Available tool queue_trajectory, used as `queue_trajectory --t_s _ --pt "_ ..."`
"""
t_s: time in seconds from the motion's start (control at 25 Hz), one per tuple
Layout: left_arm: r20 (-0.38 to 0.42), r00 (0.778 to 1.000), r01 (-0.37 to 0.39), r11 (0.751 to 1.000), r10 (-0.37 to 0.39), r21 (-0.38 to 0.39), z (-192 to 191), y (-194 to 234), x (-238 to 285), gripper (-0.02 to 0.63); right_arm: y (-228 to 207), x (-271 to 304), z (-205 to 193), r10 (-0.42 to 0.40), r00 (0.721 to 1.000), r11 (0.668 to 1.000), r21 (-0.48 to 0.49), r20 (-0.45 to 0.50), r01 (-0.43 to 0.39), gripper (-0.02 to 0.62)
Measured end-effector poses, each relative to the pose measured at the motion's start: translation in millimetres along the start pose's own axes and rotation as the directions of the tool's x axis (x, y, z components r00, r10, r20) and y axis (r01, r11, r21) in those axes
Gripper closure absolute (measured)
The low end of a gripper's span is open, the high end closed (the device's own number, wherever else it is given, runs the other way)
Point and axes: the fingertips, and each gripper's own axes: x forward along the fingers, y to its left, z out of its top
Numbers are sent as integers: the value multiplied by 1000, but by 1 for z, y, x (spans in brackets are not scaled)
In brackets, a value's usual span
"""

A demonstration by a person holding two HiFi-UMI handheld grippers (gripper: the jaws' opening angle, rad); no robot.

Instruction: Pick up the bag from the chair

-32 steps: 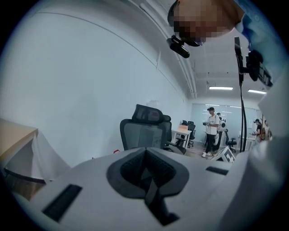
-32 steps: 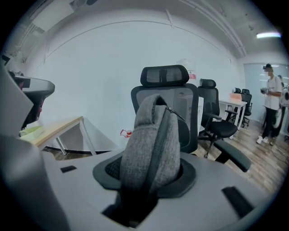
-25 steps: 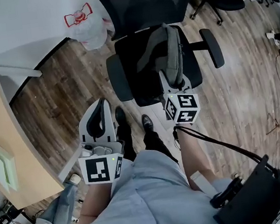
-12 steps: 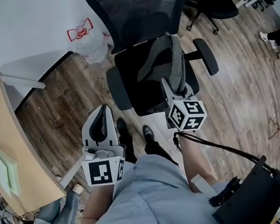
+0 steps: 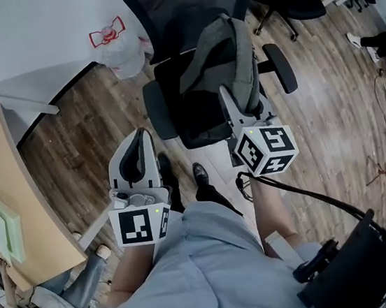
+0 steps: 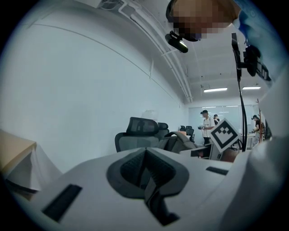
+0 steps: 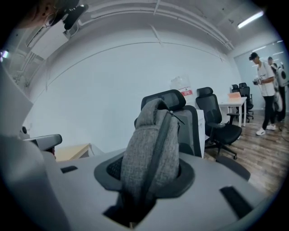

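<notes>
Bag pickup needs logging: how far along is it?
Done: the right gripper is clamped on the bag. In hand: the bag is held over the chair seat; whether fully clear, I can't tell. Left: lift it away. The left gripper is shut, empty.

Bag (image 5: 225,50) in right hand-held gripper (image 5: 234,98) was heathered grey. Chair (image 5: 188,118) beyond it, black. Floor (image 5: 85,139), brown wood-grain. Marker cube (image 5: 268,149) showed black-and-white squares.

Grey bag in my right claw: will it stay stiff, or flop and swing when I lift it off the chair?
Likely floppy: the bag is soft woven fabric, bunched where the right claw pinches it. It will probably sag and may swing, since only one end is held.
</notes>
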Motion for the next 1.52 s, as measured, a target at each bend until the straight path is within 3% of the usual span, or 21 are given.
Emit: queue_trajectory --t_s 0.92,1.52 --pt "35 999 21 1000 -21 -11 9 -5 -8 604 22 -39 44 0 999 999 -53 51 3 465" --pt "22 1000 21 1000 -21 -5 3 -4 -19 604 27 -47 30 -1 999 998 -64 33 3 466"
